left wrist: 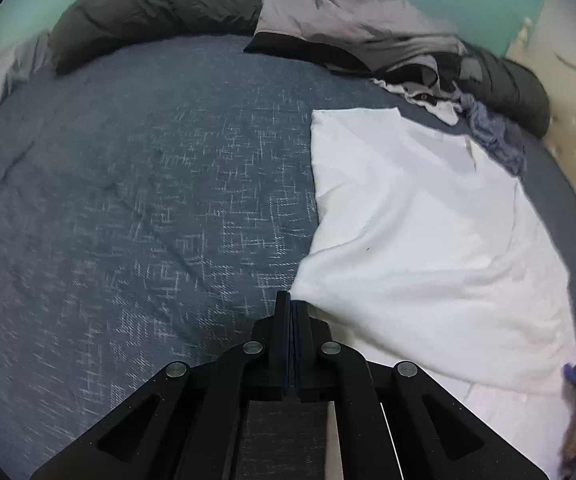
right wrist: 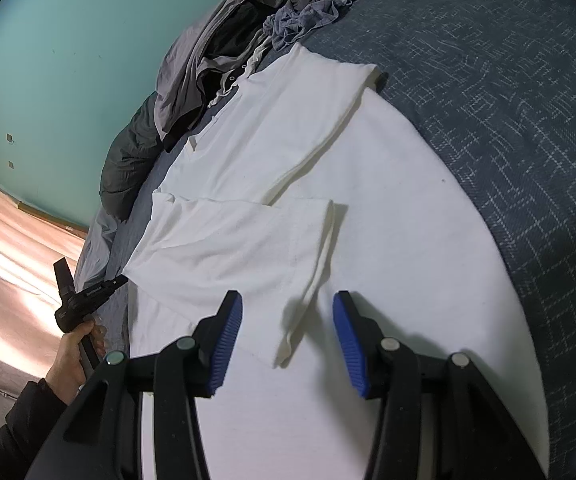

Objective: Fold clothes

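Right now the white shirt [right wrist: 368, 208] lies spread on the bed [left wrist: 127, 200], both sleeves folded in over the body. The left gripper [left wrist: 294, 304] has its jaws together; in the left wrist view the shirt's edge sits just right of the tips, and I can't tell whether any cloth is pinched btwn them. The right gripper [right wrist: 288, 332] hovers w/ jaws apart, nothing held, the near sleeve's [right wrist: 247, 248] cuff lying btwn them and just ahead.

Risks, as I judge them: if the left jaws closed on bare air or on the bedcover, a lift would leave that side behind or drag the cover up. If the right jaws come down on the cuff alone, the sleeve would unfold. Lifting one side only would skew the fold. The laundry pile [right wrist: 247, 28] beyond the collar touches it, so a fwd fold may snag there.
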Motion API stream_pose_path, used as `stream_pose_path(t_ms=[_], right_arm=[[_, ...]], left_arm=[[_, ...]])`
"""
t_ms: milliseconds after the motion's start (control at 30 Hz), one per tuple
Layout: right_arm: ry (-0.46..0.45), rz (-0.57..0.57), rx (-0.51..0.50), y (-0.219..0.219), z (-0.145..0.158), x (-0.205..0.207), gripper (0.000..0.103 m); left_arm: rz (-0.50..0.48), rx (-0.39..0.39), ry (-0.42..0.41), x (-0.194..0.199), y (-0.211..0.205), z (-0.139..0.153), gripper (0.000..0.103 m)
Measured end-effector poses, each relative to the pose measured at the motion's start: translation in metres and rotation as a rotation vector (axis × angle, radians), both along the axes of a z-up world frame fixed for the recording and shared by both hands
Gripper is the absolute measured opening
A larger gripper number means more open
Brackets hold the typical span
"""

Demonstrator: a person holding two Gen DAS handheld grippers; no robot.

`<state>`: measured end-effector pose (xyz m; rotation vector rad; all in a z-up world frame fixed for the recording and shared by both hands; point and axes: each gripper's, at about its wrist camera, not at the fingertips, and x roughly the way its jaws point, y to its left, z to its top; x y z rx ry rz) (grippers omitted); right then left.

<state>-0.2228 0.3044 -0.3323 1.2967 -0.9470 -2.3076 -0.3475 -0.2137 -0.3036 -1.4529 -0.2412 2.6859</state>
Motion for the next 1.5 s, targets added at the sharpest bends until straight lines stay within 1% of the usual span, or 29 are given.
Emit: stream_pose_path(t_ms=[133, 200, 300, 367, 433, 467, 500, 600, 667, 700, 733, 833, 933, 1033, 1200, 1333, 1400, 1433, 1467, 1500], right_arm=[[0.001, -0.001, -0.003, 0.001, 0.0, 0.001, 0.048], [0.0, -0.001, -0.004, 0.001, 0.0, 0.001, 0.048], [0.0, -0.001, -0.002, 0.001, 0.0, 0.001, 0.048], [0.0, 0.0, -0.001, 0.0, 0.0, 0.001, 0.048], [0.0, -0.001, -0.001, 0.0, 0.0, 0.001, 0.048], [-0.001, -0.001, -0.001, 0.0, 0.0, 0.001, 0.048], [-0.001, -0.001, 0.0, 0.0, 0.0, 0.001, 0.048], [-0.002, 0.001, 0.002, -0.001, 0.0, 0.001, 0.048], [-0.002, 0.0, -0.001, 0.0, 0.0, 0.001, 0.048], [-0.002, 0.0, -0.003, 0.0, 0.0, 0.001, 0.048], [-0.002, 0.0, -0.003, 0.0, 0.0, 0.001, 0.048], [-0.002, 0.001, -0.004, 0.001, 0.0, 0.001, 0.048], [-0.002, 0.0, -0.007, 0.0, 0.0, 0.001, 0.048], [-0.001, 0.0, -0.008, 0.0, 0.0, 0.0, 0.048], [-0.002, 0.0, -0.006, 0.0, -0.001, 0.0, 0.048], [-0.003, 0.0, -0.01, 0.001, -0.001, 0.0, 0.048], [-0.004, -0.001, -0.013, 0.001, -0.001, 0.0, 0.048], [-0.004, -0.001, -0.014, 0.001, -0.001, 0.0, 0.048], [-0.004, -0.002, -0.015, 0.002, -0.001, 0.0, 0.048], [-0.004, -0.002, -0.017, 0.002, -0.001, -0.001, 0.048]], left_arm=[[0.026, 0.037, -0.023, 0.005, -0.005, -0.007, 0.002], [0.036, 0.094, -0.043, 0.012, -0.008, -0.012, 0.002], [0.029, 0.158, -0.054, 0.02, -0.009, -0.016, 0.003], [0.031, 0.206, -0.055, 0.02, -0.01, -0.018, 0.007], [0.041, 0.263, -0.057, 0.017, -0.012, -0.02, 0.017], [0.046, 0.292, -0.058, 0.015, -0.013, -0.021, 0.019], [0.046, 0.298, -0.06, 0.012, -0.012, -0.022, 0.019], [0.034, 0.271, -0.068, 0.005, -0.008, -0.024, 0.019], [0.033, 0.276, -0.071, 0.001, -0.006, -0.025, 0.016], [0.034, 0.281, -0.075, 0.0, -0.006, -0.026, 0.012], [0.029, 0.286, -0.075, -0.001, -0.006, -0.026, 0.003], [0.001, 0.274, -0.076, -0.001, 0.001, -0.024, 0.002], [0.008, 0.218, -0.068, -0.001, 0.003, -0.017, 0.002], [0.032, 0.172, -0.058, 0.002, -0.004, -0.011, 0.002], [0.041, 0.105, -0.083, 0.001, -0.008, -0.013, 0.002], [0.043, 0.058, -0.099, -0.001, -0.004, -0.017, 0.002], [0.045, 0.019, -0.098, -0.001, -0.001, -0.015, 0.001], [0.054, -0.026, -0.093, 0.0, 0.0, -0.013, 0.0], [0.063, -0.038, -0.093, 0.001, -0.003, -0.012, 0.0], [0.07, -0.022, -0.096, 0.003, -0.007, -0.012, 0.0]])
